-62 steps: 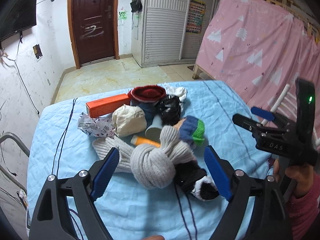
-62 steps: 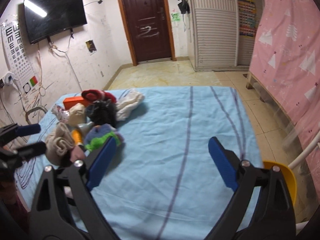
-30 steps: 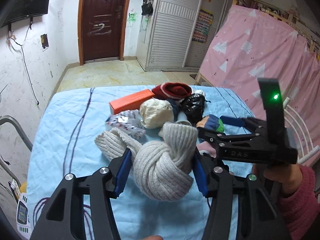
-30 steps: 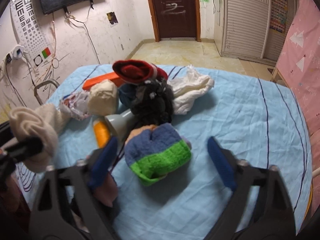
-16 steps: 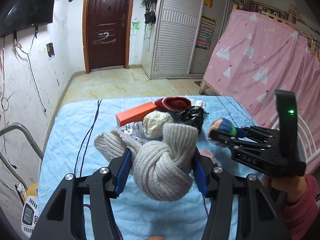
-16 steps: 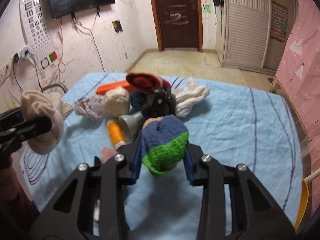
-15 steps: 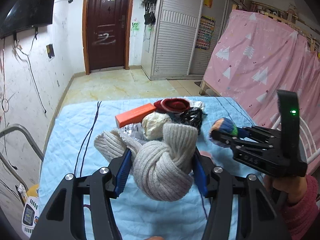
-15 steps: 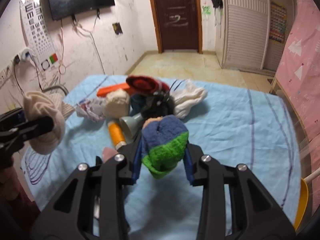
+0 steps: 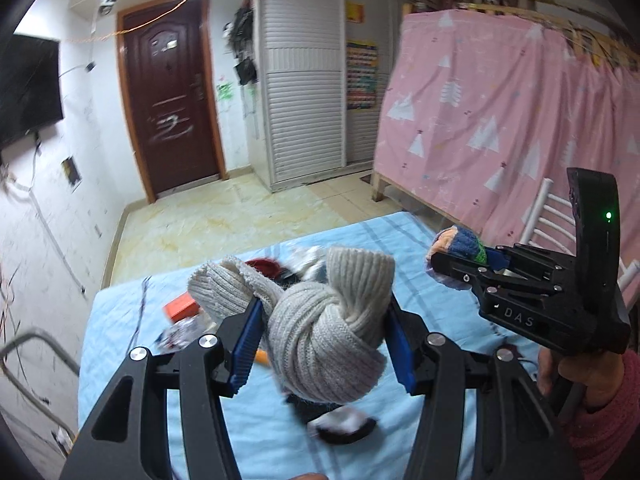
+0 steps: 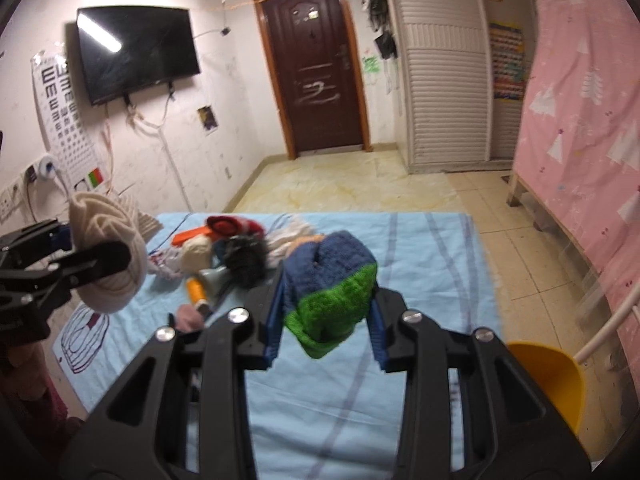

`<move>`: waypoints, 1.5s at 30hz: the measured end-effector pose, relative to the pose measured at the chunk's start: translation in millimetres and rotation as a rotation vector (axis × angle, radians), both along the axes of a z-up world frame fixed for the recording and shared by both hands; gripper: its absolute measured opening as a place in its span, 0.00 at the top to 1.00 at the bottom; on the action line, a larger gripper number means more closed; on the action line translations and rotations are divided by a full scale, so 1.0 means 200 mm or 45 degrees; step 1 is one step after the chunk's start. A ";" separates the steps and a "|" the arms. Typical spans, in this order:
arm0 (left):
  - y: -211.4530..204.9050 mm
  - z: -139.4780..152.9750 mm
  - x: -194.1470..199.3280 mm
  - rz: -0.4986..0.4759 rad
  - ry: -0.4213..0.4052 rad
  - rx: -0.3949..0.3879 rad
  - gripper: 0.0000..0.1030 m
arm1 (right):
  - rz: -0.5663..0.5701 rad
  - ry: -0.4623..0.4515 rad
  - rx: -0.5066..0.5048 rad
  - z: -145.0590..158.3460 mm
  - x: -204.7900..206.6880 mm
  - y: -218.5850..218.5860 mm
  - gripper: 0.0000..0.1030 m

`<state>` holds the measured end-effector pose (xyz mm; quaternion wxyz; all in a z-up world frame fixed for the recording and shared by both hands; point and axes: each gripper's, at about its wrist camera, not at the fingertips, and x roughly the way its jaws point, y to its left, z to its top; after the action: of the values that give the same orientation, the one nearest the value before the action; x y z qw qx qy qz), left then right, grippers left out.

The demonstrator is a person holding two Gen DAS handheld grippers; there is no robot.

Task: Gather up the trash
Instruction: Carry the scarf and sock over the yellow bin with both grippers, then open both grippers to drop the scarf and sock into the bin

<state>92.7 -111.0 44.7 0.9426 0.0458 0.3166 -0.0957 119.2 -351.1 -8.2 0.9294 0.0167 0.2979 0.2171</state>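
Clamping a knotted, cream ribbed-knit garment (image 9: 328, 328), the left gripper (image 9: 322, 342) has its blue ridged pads (image 9: 247, 340) pressed into the soft bundle from both sides, and a loose ribbed end flops out past the left pad. The right gripper (image 10: 324, 314) is closed on a chunky blue-and-green knitted sock (image 10: 330, 290), green band nearest the camera, blue part bulging up between the blue pads; from the left wrist view that same sock shows an orange-pink toe poking out ahead of the black fingers. Both bundles hang lifted above the light blue striped cloth (image 10: 432, 248). Ahead of and below the grippers the remaining pile lies on that cloth: a flat orange rectangular box (image 10: 192, 236), a red knitted hat (image 10: 224, 224), a black fuzzy lump (image 10: 244, 260), a pale grey plastic funnel shape (image 10: 212, 278), a small orange cylindrical bottle (image 10: 196, 290) and a crumpled white cloth (image 10: 296, 234). Raised letters "DAS" (image 9: 518, 319) read on the right gripper's black body, beside a green light. A rounded yellow plastic bin (image 10: 548, 376) sits beyond the cloth's right edge.
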 end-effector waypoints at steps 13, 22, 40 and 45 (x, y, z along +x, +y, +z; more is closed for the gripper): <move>-0.63 0.02 0.08 -0.233 0.013 0.107 0.54 | -0.218 -0.054 0.044 0.01 -0.06 -0.55 0.67; -1.00 -0.02 0.17 -0.374 0.073 0.134 0.54 | -0.370 -0.071 0.100 -0.02 -0.12 -0.90 0.67; -1.42 -0.10 0.26 -0.491 0.131 0.086 0.40 | -0.527 -0.079 0.199 -0.06 -0.19 -1.21 0.67; -1.33 -0.06 0.29 -0.434 0.144 0.044 0.40 | -0.497 -0.044 0.165 -0.09 -0.14 -1.15 0.52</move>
<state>150.3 -376.7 33.0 0.8925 0.1094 0.3583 -0.2512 90.6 -580.7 -26.6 0.9558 0.1301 0.2585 0.0517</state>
